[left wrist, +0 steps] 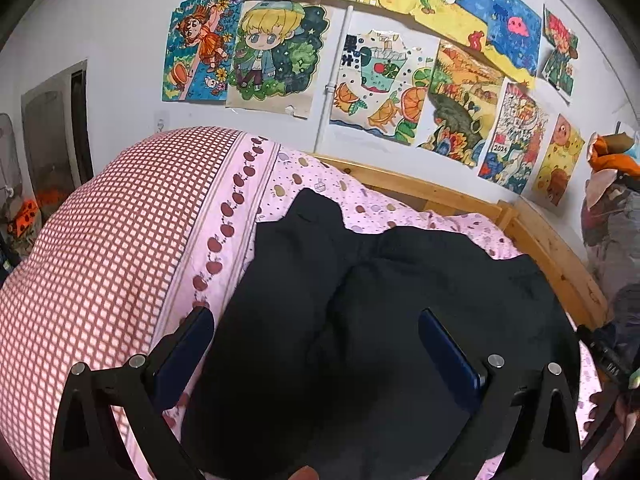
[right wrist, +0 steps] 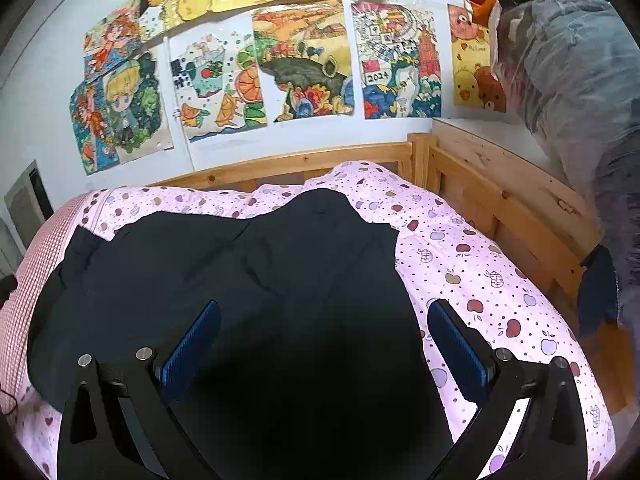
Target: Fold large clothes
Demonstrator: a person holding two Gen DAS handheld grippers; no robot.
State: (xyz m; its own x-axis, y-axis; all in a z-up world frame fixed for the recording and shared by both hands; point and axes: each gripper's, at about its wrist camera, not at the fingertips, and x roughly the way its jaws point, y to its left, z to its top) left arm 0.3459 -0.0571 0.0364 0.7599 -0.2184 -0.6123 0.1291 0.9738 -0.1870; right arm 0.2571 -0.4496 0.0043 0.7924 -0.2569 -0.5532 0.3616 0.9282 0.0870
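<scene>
One dark garment [right wrist: 248,280] is seen spread, rumpled, across the pink apple-print quilt [right wrist: 472,264] on a bed, its far edge short of the wooden rail [right wrist: 288,164]. Bare quilt is left open to its right, and a red-checked band [left wrist: 100,240] to its left. Two grippers are held above it: the left gripper [left wrist: 316,320] and the right gripper [right wrist: 324,312], each with fingers wide apart and nothing clamped. Children's drawings [left wrist: 276,52] are taped along the wall beyond.
</scene>
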